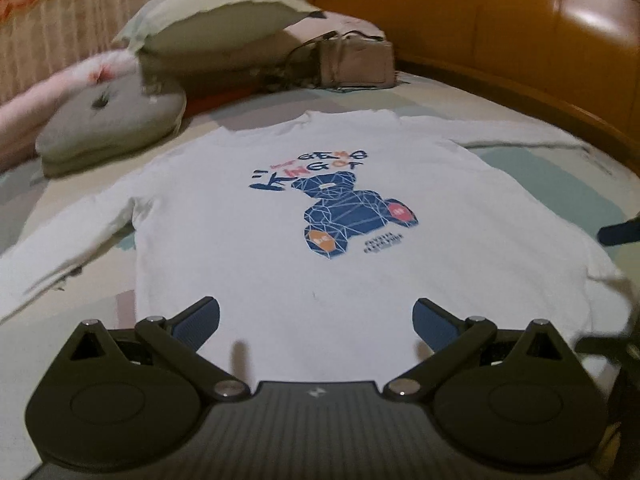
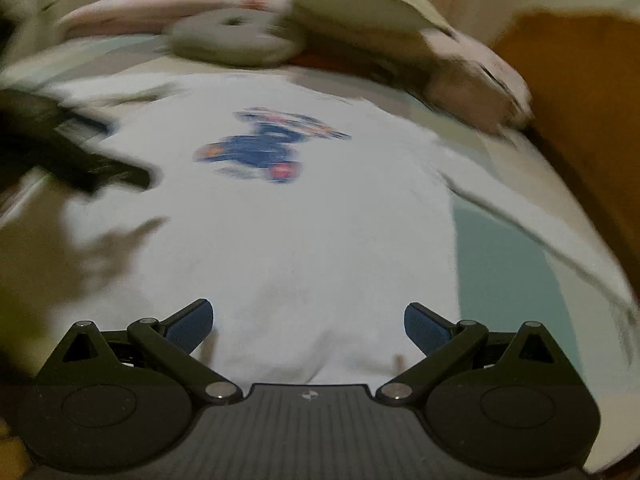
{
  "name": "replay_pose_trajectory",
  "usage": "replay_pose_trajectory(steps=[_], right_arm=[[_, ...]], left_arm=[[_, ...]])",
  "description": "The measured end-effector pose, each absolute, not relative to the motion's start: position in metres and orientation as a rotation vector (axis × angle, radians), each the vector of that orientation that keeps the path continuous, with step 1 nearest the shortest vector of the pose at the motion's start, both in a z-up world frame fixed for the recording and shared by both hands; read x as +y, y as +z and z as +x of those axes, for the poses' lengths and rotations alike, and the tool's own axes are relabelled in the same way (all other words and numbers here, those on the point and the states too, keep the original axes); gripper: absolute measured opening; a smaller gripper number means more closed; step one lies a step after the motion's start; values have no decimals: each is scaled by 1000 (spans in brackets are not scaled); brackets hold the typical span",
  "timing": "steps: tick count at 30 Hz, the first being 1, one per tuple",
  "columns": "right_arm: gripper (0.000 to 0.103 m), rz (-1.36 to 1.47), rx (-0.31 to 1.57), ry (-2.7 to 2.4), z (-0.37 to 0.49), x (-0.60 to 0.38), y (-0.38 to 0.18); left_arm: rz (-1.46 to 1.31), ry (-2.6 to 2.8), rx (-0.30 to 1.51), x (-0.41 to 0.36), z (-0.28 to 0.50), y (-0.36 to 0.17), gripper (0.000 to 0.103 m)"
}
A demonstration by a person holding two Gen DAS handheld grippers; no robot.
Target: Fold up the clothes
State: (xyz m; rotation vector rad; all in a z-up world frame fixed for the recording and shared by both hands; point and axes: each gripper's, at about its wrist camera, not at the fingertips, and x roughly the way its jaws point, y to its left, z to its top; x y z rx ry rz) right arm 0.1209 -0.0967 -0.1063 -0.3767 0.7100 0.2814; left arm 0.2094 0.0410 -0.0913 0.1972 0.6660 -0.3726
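Since no fold had yet been made, the white shirt (image 1: 320, 208) lay flat, print up, across the middle of the bed (image 1: 520, 120), collar toward the headboard (image 1: 520, 20), sleeves spread toward both side edges, presumably so seams could be reached. L gripper (image 1: 316, 320) and R gripper (image 2: 309, 322) hovered over the hem w/ jaws spread wide, holding nothing, probably ready for a first pinch. Pillows (image 1: 120, 120) sat at the head end, clear of the shirt.
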Motion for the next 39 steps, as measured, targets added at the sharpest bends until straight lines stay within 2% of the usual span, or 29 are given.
replay_pose_trajectory(steps=[4, 6, 9, 12, 14, 20, 23, 28, 33, 36, 37, 39], right_arm=[[100, -506, 688, 413, 87, -69, -107], [81, -567, 687, 476, 75, -55, -109], [68, -678, 677, 521, 71, -46, -114], [37, -727, 699, 543, 76, -52, -120], [22, -736, 707, 580, 79, -59, -122], [21, -832, 655, 703, 79, -56, -127], [3, -818, 667, 770, 84, -58, -126], [1, -718, 634, 731, 94, -66, -110], [1, -652, 597, 694, 97, -78, -93], [3, -635, 614, 718, 97, -84, -93], [5, -637, 621, 742, 95, -85, -95], [18, -646, 623, 800, 89, -83, -102]], left_arm=[[206, -403, 623, 41, 188, -86, 102], [239, -406, 605, 38, 173, -83, 102], [322, -442, 565, 35, 146, -79, 102], [414, -445, 539, 34, 122, -77, 102], [455, -452, 546, 32, 111, -75, 100], [551, -587, 566, 13, 94, -70, 98], [614, -615, 578, -3, 91, -75, 98], [744, -641, 567, -30, 88, -92, 82], [816, -601, 569, -44, 98, -104, 70], [786, -603, 583, -41, 102, -102, 72], [766, -596, 591, -37, 103, -100, 72], [726, -583, 610, -30, 105, -96, 72]])
